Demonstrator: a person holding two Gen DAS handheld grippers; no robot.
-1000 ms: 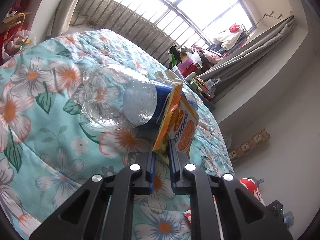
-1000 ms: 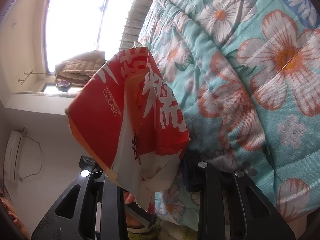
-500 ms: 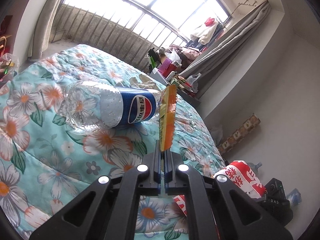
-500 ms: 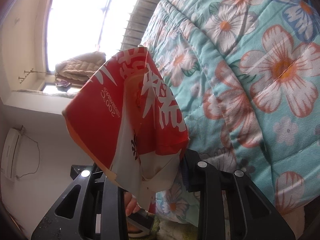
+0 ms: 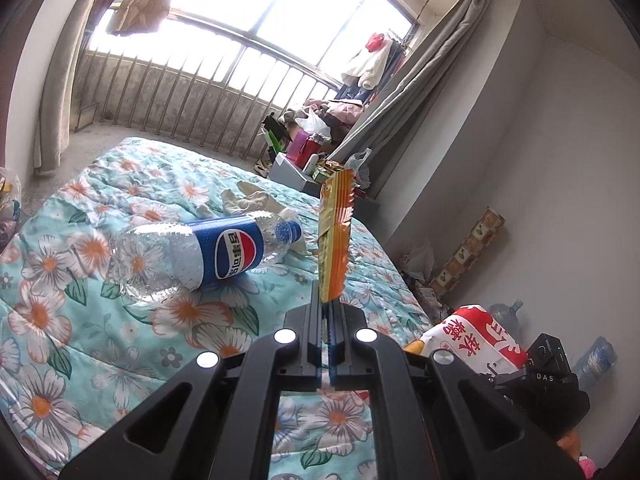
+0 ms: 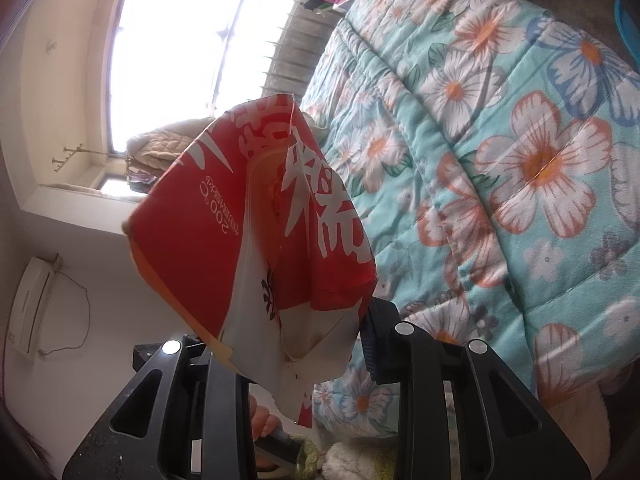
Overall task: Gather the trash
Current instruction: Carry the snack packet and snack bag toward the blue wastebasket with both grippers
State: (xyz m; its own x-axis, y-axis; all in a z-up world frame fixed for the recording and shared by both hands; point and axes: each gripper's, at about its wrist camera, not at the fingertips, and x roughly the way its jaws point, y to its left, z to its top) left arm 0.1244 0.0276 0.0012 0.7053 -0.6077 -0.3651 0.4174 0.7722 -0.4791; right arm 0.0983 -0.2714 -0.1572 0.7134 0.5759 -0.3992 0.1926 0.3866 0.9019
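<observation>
Occlusions and unreadables, both wrist views

Left view: lower edge of the yellow-orange wrapper (image 5: 334,240) is buried between the pinched fingers of the left gripper (image 5: 326,312), print on it edge-on and unreadable; right gripper (image 5: 548,384) mostly covered by the red-and-white bag (image 5: 476,340); clutter by the window (image 5: 316,136) too small to identify. Right view: the bag (image 6: 260,240) hides the left finger's pad and its own pinched bottom; the window (image 6: 176,32) is blown out; a person's finger (image 6: 262,420) shows only partly behind the frame.
</observation>
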